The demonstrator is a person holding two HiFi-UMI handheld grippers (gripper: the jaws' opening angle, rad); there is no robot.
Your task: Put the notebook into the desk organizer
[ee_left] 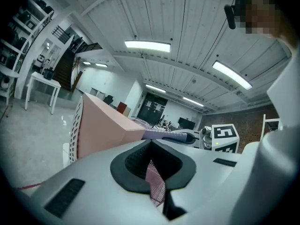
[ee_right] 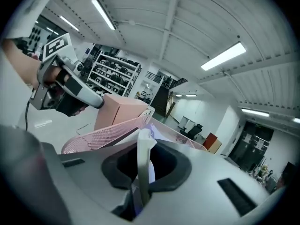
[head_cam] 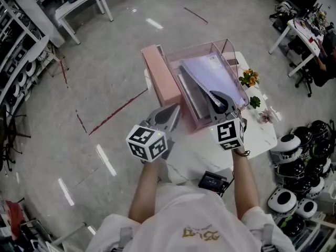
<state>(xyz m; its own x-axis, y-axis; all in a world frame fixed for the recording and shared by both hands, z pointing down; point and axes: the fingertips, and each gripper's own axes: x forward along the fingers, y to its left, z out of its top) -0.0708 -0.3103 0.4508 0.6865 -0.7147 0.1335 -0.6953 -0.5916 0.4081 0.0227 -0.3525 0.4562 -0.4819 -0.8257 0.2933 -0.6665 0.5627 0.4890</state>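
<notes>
Your right gripper [head_cam: 216,96] pinches the notebook's [head_cam: 210,73] near edge, likely light and floppy; your left gripper [head_cam: 172,112] clamps the desk organizer's [head_cam: 198,47] mesh.

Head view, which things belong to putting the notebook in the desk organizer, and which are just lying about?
Job: notebook, held by the right gripper; desk organizer, clamped by the left gripper.
Lying about: flowers, small green plant, black device, helmets.
</notes>
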